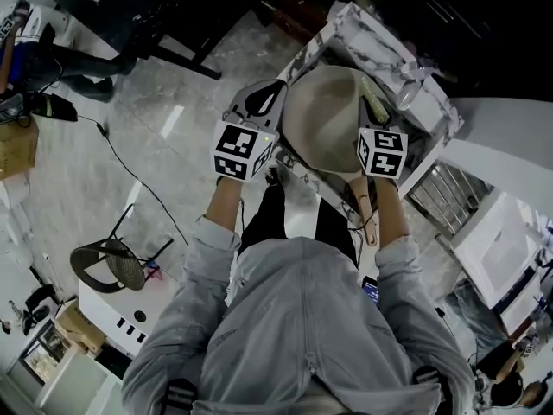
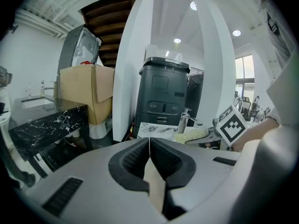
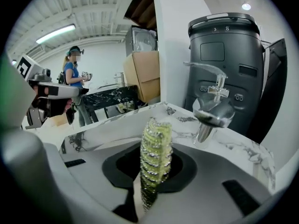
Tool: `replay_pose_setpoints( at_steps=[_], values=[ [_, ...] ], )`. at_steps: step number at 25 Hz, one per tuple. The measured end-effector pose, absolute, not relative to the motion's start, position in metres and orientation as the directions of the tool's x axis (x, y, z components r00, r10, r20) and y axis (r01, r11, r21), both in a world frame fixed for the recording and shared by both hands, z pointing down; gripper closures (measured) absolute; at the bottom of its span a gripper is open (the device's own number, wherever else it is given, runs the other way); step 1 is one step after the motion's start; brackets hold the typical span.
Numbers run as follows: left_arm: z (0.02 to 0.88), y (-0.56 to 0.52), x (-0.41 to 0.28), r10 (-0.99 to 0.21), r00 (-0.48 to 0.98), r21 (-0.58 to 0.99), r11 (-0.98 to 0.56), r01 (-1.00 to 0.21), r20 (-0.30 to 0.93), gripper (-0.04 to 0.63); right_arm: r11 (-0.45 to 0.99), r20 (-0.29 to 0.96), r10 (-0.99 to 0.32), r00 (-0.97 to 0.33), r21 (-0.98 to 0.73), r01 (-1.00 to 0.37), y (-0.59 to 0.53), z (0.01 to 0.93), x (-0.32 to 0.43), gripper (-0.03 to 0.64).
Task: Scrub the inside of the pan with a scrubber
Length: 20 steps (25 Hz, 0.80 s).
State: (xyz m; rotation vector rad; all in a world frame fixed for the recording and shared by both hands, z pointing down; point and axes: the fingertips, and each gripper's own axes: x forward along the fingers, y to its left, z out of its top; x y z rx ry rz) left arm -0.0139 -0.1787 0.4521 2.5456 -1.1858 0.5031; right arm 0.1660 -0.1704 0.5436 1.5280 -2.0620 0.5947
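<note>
A beige round pan (image 1: 324, 119) is held over the marble-edged sink (image 1: 346, 20). My left gripper (image 1: 275, 102) is shut on the pan's left rim. In the left gripper view the thin beige rim (image 2: 153, 181) runs between the closed pads (image 2: 135, 160) of that gripper (image 2: 149, 146). My right gripper (image 1: 377, 119) is at the pan's right edge, shut on a yellow-green scrubber (image 1: 377, 104). In the right gripper view the scrubber (image 3: 156, 153) stands up out of the gripper (image 3: 152, 171). It also shows across the sink as a pale knobbly scrubber (image 2: 191, 135).
A chrome faucet (image 3: 212, 108) rises at the sink's back corner, close to the right gripper. A dark grey bin (image 2: 161, 97) and a cardboard box (image 2: 86, 90) stand behind the sink. A person (image 3: 72, 73) stands far off. A stool (image 1: 112, 262) sits on the floor to the left.
</note>
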Motion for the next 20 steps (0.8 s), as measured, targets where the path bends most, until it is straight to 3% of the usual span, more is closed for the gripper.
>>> replay_pose_setpoints(
  at_steps=[8,20],
  values=[
    [0.468,-0.189,-0.012,-0.661,0.607,0.125,-0.624,-0.771,0.441,0.571,0.235,0.733,-0.664,-0.146,0.019,-0.972,-0.190,0.602,0.178,0.534],
    [0.484,-0.192,-0.027,-0.650,0.595,0.132,-0.616,-0.777,0.473,0.571,0.138,0.774,-0.632,-0.030,0.075,-0.988,-0.216,0.646,0.189,0.534]
  ],
)
